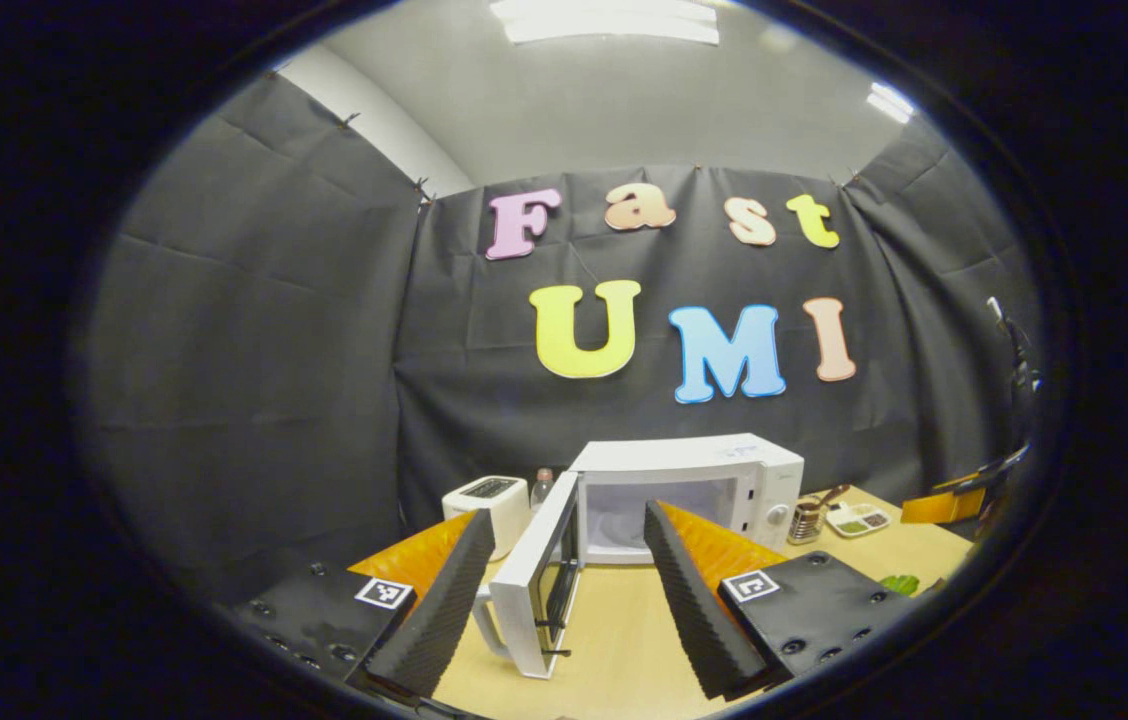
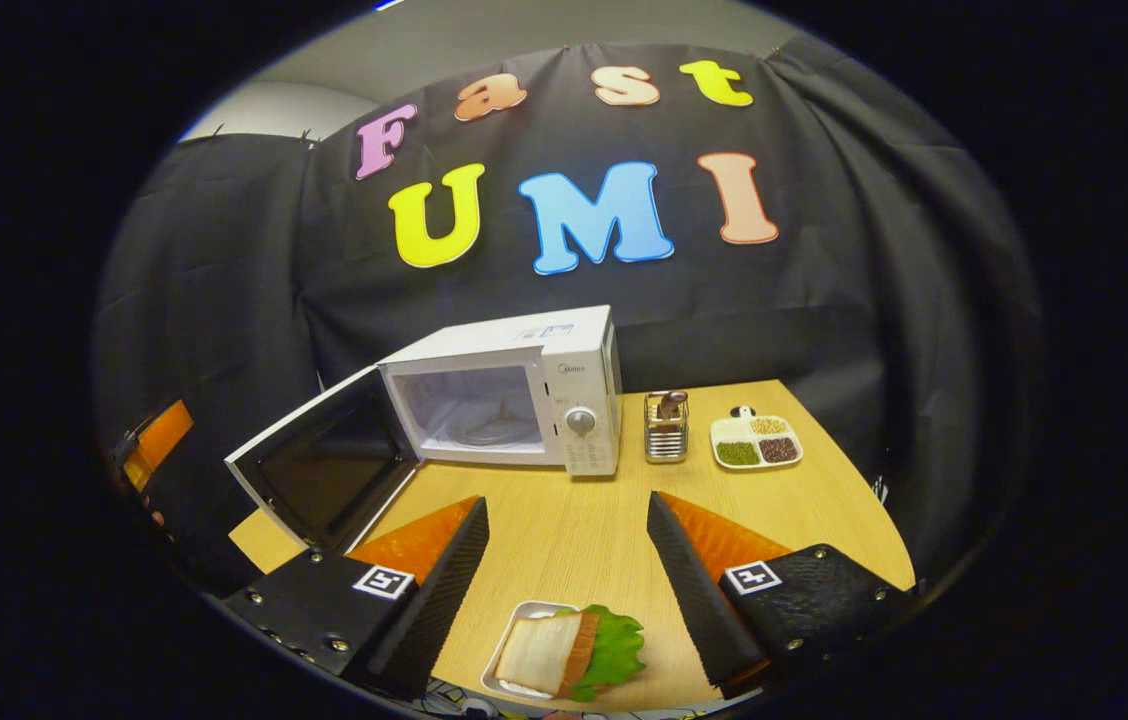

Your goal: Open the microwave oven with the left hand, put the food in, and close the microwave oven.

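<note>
White box-shaped microwave oven (image 2: 514, 395): stands at the table's far edge, at twelve o'clock from the right gripper (image 2: 569, 590); its door (image 2: 319, 470) is swung wide toward ten o'clock, cavity bare apart from what looks like a glass turntable. Food: a sandwich with a green lettuce leaf (image 2: 574, 650), lying in a small white rectangular tray (image 2: 509, 655) on the light wooden table (image 2: 564, 520), at six o'clock between the right gripper's spread fingers, not yet clasped. Left gripper (image 1: 564, 590): fingers apart and holding nothing, the open door's edge standing between them. Step in hand, as judged: grasping the tray. It is best taken by its rim, kept level so the sandwich stays put, and carried straight to twelve o'clock clear of the door. Other containers: a white divided dish (image 2: 756, 442) holding green, brown and pale grains at one o'clock; a metal wire holder (image 2: 665, 428) with a brown-handled utensil beside it; a white toaster (image 1: 487, 500) left of the oven.
</note>
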{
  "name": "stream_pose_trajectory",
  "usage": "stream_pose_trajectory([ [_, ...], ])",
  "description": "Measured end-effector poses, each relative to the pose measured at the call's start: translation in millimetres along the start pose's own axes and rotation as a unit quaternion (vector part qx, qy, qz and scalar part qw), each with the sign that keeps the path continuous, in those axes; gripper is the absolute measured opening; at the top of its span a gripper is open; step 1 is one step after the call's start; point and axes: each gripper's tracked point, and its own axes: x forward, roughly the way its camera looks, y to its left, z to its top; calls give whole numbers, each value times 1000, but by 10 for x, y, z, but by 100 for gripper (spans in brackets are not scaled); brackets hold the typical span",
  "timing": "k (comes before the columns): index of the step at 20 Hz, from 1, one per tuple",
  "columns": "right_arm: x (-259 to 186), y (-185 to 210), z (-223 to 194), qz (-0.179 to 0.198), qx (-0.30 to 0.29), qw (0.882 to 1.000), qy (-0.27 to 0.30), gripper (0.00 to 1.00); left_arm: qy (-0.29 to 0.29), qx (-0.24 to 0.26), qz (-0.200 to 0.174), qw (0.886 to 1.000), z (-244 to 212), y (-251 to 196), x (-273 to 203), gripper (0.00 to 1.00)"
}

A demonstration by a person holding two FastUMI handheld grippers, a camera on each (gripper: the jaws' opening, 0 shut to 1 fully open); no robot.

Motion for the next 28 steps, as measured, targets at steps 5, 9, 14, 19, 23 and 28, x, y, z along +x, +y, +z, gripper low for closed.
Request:
stream_pose_trajectory([
  [5, 27, -157, -474, 25, 47, 995, 89, 98, -5, -4, 12, 1000, 84, -128, -10, 94],
  [9, 34, -174, -865, 46, 103, 981, 158, 99, -5, 11, 16, 1000, 118, -257, -49, 97],
  [14, 63, -201, -1171, 59, 147, 964, 211, 96, -3, 25, 8, 1000, 99, -477, -127, 99],
  [19, 65, -83, -1446, 88, 205, 935, 275, 96, 3, 32, 14, 999, 94, -541, -189, 99],
  [23, 7, 19, -1573, 107, 220, 920, 305, 86, 2, 30, 32, 999, 133, -466, -266, 99],
  [28, 12, 72, -1529, 113, 267, 905, 311, 50, -2, 39, 49, 998, 158, -311, -331, 99],
])
